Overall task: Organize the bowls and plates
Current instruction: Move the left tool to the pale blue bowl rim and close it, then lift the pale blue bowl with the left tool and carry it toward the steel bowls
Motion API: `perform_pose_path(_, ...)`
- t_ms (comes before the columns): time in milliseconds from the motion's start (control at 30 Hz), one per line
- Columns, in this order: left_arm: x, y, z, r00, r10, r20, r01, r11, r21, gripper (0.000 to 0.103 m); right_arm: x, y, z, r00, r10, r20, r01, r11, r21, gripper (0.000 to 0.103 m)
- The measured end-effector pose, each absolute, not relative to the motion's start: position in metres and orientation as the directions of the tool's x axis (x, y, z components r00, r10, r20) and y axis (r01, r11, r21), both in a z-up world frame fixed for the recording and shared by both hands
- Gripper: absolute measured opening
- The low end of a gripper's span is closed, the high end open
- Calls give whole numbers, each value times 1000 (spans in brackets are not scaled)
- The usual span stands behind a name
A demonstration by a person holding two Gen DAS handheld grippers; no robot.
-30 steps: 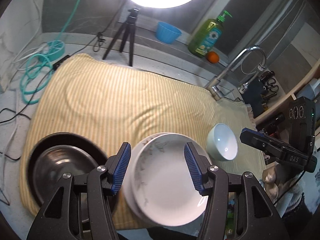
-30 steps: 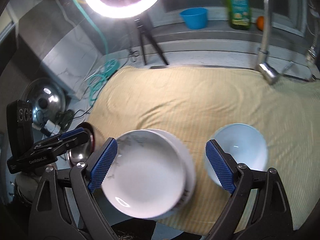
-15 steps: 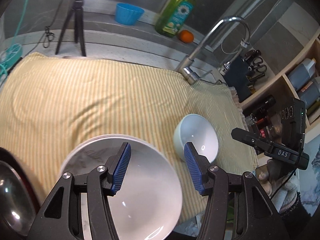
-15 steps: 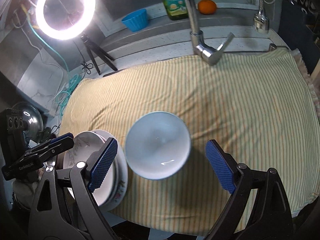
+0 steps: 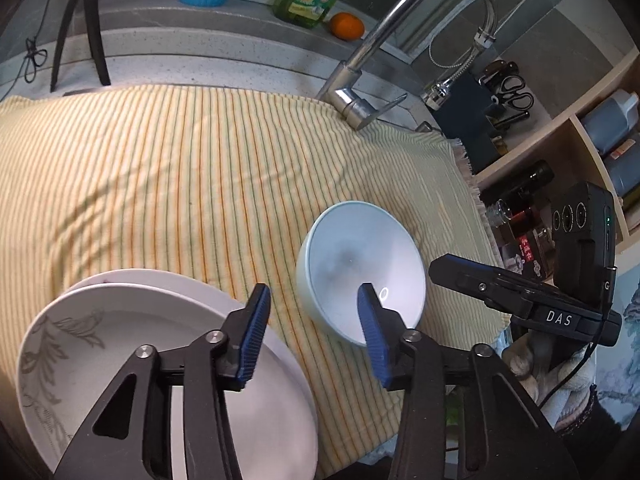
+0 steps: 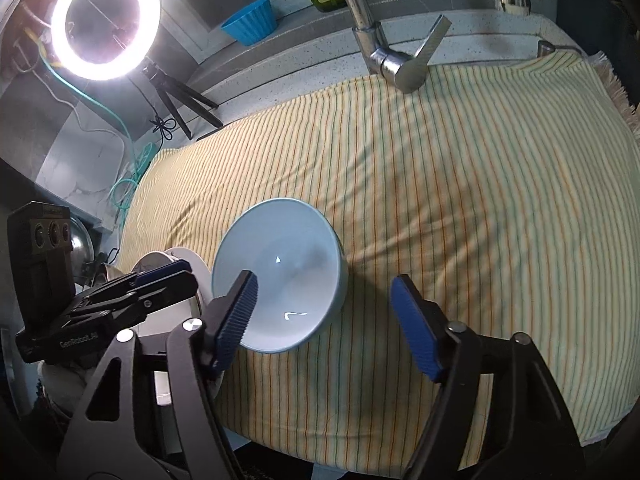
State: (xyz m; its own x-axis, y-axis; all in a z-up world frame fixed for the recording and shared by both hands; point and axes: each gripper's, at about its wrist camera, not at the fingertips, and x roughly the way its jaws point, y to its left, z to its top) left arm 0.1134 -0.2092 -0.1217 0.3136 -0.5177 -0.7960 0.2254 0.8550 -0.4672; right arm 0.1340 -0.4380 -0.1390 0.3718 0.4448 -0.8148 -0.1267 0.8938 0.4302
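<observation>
Striped cloth (image 5: 168,168) unchanged; both grippers' fingers, narrower than before, closing around bowl (image 5: 360,268)

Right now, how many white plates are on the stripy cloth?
2. They are stacked at the near left edge of the cloth: the top plate with a grey leaf pattern, the bottom plate showing only its rim. More could hide underneath.

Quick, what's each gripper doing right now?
Left gripper: jaws open and closing, nothing gripped.
Right gripper: jaws open and closing around the bowl's rim.
</observation>
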Motion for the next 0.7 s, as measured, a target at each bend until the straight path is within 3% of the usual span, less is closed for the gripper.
perform_pose_path(100,117,-210,-127,302,-518,-800,211,855,-474,31,138,-439,-146,355,453,-818,-124,890,439,56)
perform_pose_path(233,121,-213,-132,293,-518,-804,196,855,-480,27,142,-443,-156,337,468,-817,-108,881,460,51)
perform_pose_path(500,124,-220,-136,278,-514,-811,203,857,-474,20,147,-442,-166,305,480,-823,-104,875,472,23)
perform_pose_path(700,126,-224,-137,275,-516,-811,212,855,-473,16,146,-440,-168,302,483,-822,-109,874,474,15)
